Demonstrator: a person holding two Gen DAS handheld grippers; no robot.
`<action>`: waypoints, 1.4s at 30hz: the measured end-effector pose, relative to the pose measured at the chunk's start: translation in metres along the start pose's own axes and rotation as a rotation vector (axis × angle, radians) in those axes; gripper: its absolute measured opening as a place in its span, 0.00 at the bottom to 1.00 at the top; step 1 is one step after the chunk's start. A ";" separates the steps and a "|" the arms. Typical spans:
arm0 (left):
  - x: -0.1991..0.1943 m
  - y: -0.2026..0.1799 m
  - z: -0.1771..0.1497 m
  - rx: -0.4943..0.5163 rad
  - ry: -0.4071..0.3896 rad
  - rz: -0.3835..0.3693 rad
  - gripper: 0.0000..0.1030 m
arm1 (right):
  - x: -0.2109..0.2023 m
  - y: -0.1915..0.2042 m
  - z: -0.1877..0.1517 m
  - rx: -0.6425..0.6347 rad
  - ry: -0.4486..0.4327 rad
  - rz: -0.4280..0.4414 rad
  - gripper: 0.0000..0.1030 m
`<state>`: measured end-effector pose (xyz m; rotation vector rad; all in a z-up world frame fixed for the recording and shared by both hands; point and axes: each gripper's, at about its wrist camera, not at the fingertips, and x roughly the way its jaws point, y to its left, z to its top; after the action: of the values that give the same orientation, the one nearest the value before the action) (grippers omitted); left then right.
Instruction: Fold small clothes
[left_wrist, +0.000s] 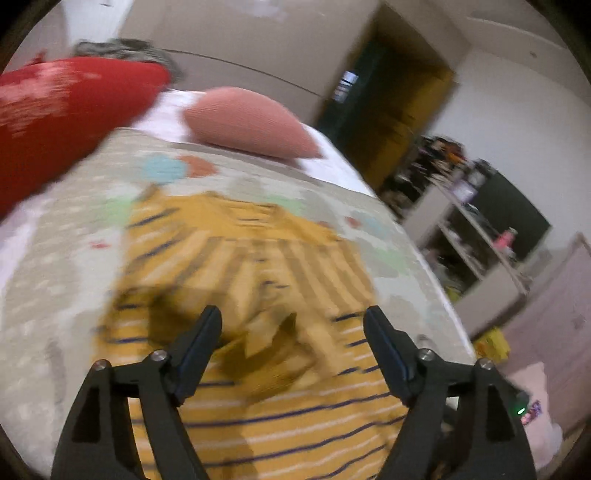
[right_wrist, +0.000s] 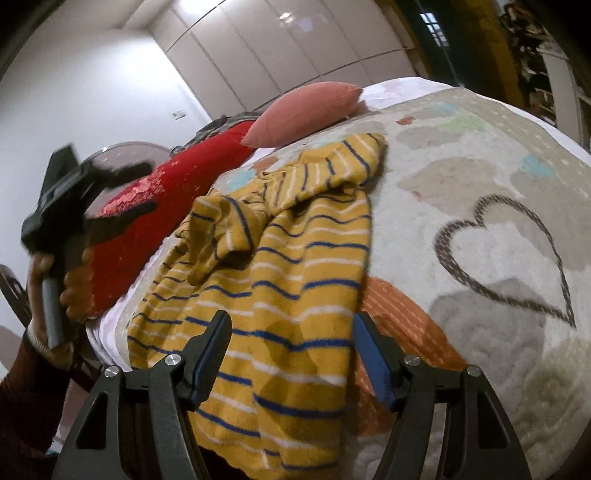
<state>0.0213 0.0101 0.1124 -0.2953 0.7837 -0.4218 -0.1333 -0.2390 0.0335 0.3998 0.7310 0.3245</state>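
A small mustard-yellow garment (right_wrist: 280, 266) with blue and white stripes lies crumpled on a patterned blanket (right_wrist: 480, 206) on the bed. In the left wrist view the same garment (left_wrist: 258, 280) is blurred by motion. My left gripper (left_wrist: 293, 314) is open and empty, hovering just above the garment's near part. It also shows in the right wrist view (right_wrist: 147, 188), held by a hand at the left, apart from the garment. My right gripper (right_wrist: 291, 321) is open and empty, over the garment's near edge.
A red sequined pillow (right_wrist: 155, 221) and a pink pillow (right_wrist: 306, 110) lie at the bed's head. White wardrobes (right_wrist: 280, 48) stand behind. Cluttered shelves (left_wrist: 469, 221) and an open doorway (left_wrist: 388, 103) are to the right of the bed.
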 end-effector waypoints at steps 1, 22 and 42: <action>-0.010 0.008 -0.005 -0.007 -0.010 0.030 0.76 | 0.006 0.010 0.006 -0.040 0.016 0.006 0.71; -0.042 0.102 -0.077 -0.183 -0.017 0.102 0.77 | 0.130 0.091 0.140 -0.445 0.025 -0.121 0.07; 0.149 0.095 0.029 -0.287 0.208 -0.031 0.83 | 0.104 -0.051 0.165 0.152 -0.048 -0.097 0.74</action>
<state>0.1612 0.0260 0.0014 -0.5378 1.0466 -0.3726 0.0621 -0.2791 0.0619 0.5123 0.7282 0.1682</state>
